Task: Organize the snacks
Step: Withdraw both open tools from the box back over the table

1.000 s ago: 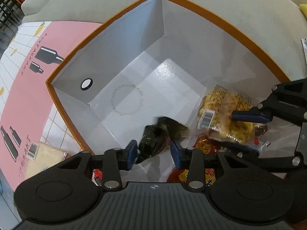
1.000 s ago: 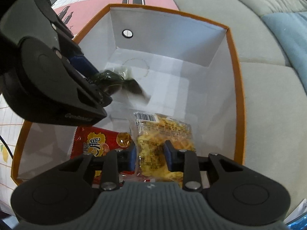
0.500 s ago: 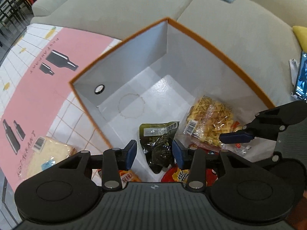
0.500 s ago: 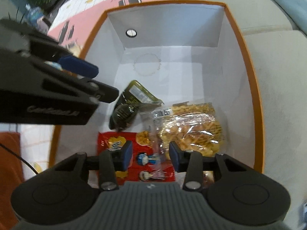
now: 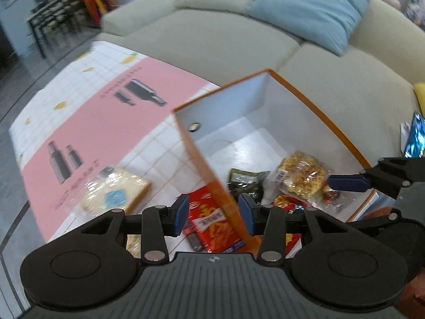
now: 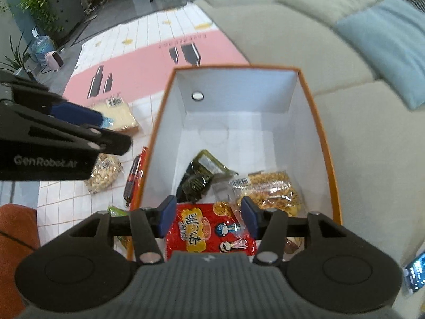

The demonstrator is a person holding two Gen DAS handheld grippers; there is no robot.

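Lying beyond empty jaws: dark packet (image 6: pixel 198 179)

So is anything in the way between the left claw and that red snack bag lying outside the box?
Nothing visible. The left claw hangs open right over the red snack bag on the mat. The orange box wall only runs along the bag's right side, not across the way down.

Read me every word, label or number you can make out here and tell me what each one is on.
"GenRobot.AI": white lettering on the black left gripper body.
Large yellow Chinese characters on the red snack packet in the orange-rimmed white box: not legible enough to quote.
Dark lettering on the pink table mat: upside down, blurred.
Barcode on the clear yellow snack bag: digits too small.
Barcode on the wrapped bread: too small.
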